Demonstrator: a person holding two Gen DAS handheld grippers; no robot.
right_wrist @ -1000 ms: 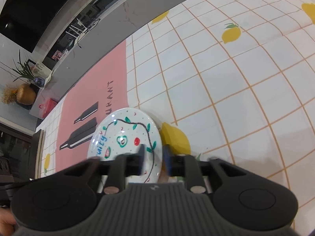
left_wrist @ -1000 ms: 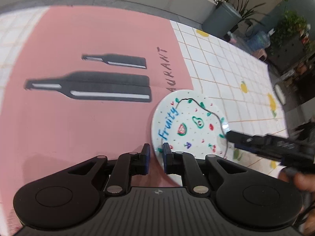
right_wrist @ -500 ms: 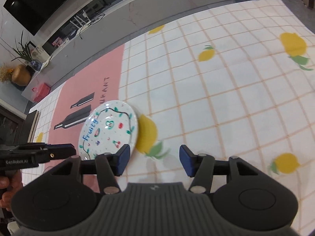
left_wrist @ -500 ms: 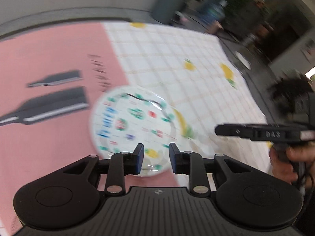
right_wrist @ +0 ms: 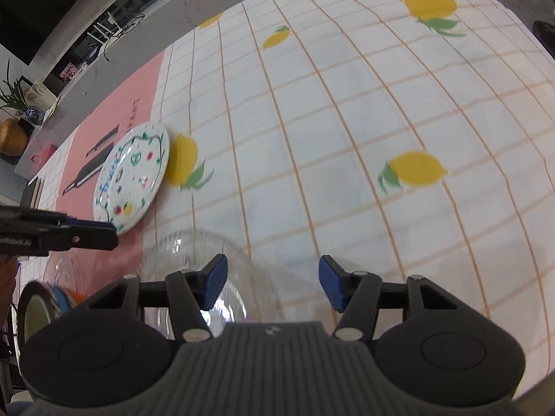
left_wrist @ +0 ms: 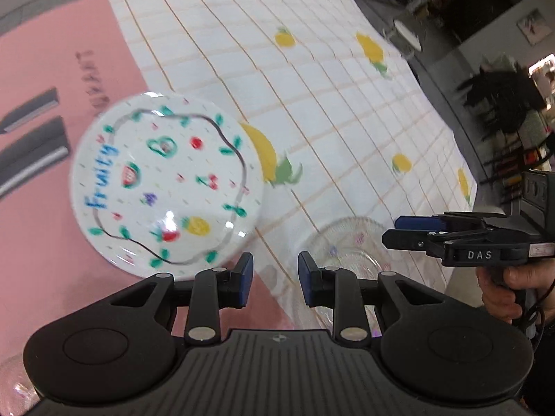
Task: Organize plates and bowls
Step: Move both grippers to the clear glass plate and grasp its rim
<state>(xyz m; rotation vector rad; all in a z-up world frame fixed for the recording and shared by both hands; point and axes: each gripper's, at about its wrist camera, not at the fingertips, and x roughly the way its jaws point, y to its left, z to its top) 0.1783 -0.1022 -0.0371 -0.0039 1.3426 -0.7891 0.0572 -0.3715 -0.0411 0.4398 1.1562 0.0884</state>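
Reading the desk (right_wrist: 347, 121) from left to right, you have the round white ceramic plate printed with fruit and the word "Fruity" (left_wrist: 166, 180) lying flat where the pink placemat with black bottle silhouettes (left_wrist: 38, 225) meets the lemon-print grid tablecloth (left_wrist: 312, 86). It is free of both tools.

Your left tongs (left_wrist: 274, 280) hover just off the plate's near rim, blue pads (left_wrist: 245, 279) parted by a narrow gap with nothing between them. Next to the right sits a clear ribbed glass bowl (left_wrist: 350, 242) on the tablecloth, well apart from the plate. Your right tongs (right_wrist: 272, 286) stand spread wide above that bowl's near edge, pinching nothing. A second clear glass piece (right_wrist: 66, 270) and a roll of coloured tape (right_wrist: 41, 305) sit at the lower left of the right wrist view.

Risks, as judged: the glass bowl is transparent and smooth, so a misjudged rim grip may slip or tip it. The two tools work close together and could collide over the bowl. Dragging the plate could bunch the cloth.
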